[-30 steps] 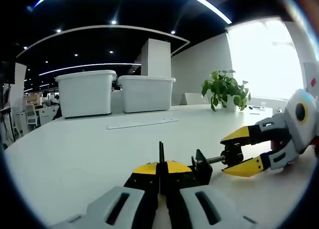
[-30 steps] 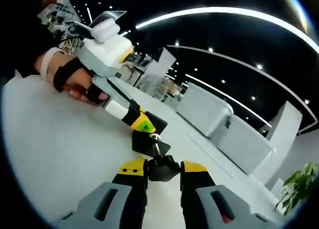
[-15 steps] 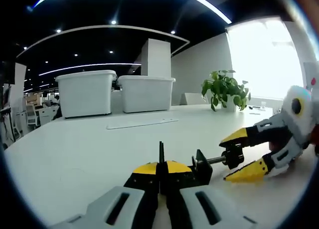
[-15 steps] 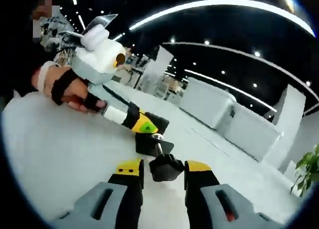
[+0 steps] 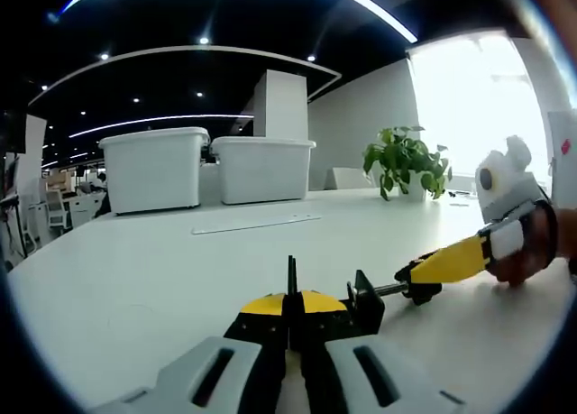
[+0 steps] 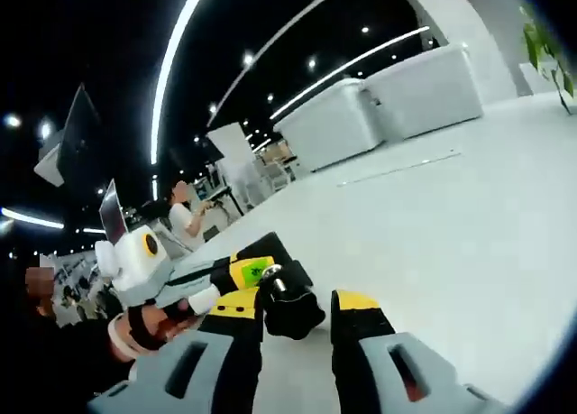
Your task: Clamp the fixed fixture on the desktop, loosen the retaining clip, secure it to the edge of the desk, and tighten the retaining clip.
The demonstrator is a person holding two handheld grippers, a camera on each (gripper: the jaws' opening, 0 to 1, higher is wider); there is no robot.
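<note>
Your left gripper (image 5: 289, 308) has its yellow-tipped jaws pressed together on the clamp (image 5: 365, 301), pinching a thin black upright plate of it right in the near middle of the desk (image 5: 135, 270). From the left gripper view you get the clamp side-on: a black bracket just right of the jaws, then a silver screw (image 5: 389, 289) running right into a black knob (image 5: 422, 288). Your right gripper (image 5: 451, 262) comes in from the right there, yellow jaws laid over that knob, with your gloved hand (image 5: 527, 252) behind it. From that side I can't tell how hard it's squeezing.

The right gripper view fills that in. Looking down the screw end-on, the knob (image 6: 290, 308) sits between the right gripper's (image 6: 297, 317) two yellow tips, both pads up against it, so it's gripping the knob. That view is rolled hard, so the desk (image 6: 451, 225) slopes. Past the knob you can see the left gripper (image 6: 236, 271) with its yellow label, white body and your strapped hand (image 6: 149, 328) at the left. A person (image 6: 187, 223) stands at a desk far back on the left.

The far stuff differs too. The left gripper view has two white bins (image 5: 155, 169) at the far edge, a flat white strip (image 5: 255, 222) lying in front of them, and a plant (image 5: 406, 161) far right by the bright window. The right gripper view catches the bins (image 6: 379, 107) from another angle, upper right.

The clamp is all black apart from the silver screw, sitting well in from any desk edge.
</note>
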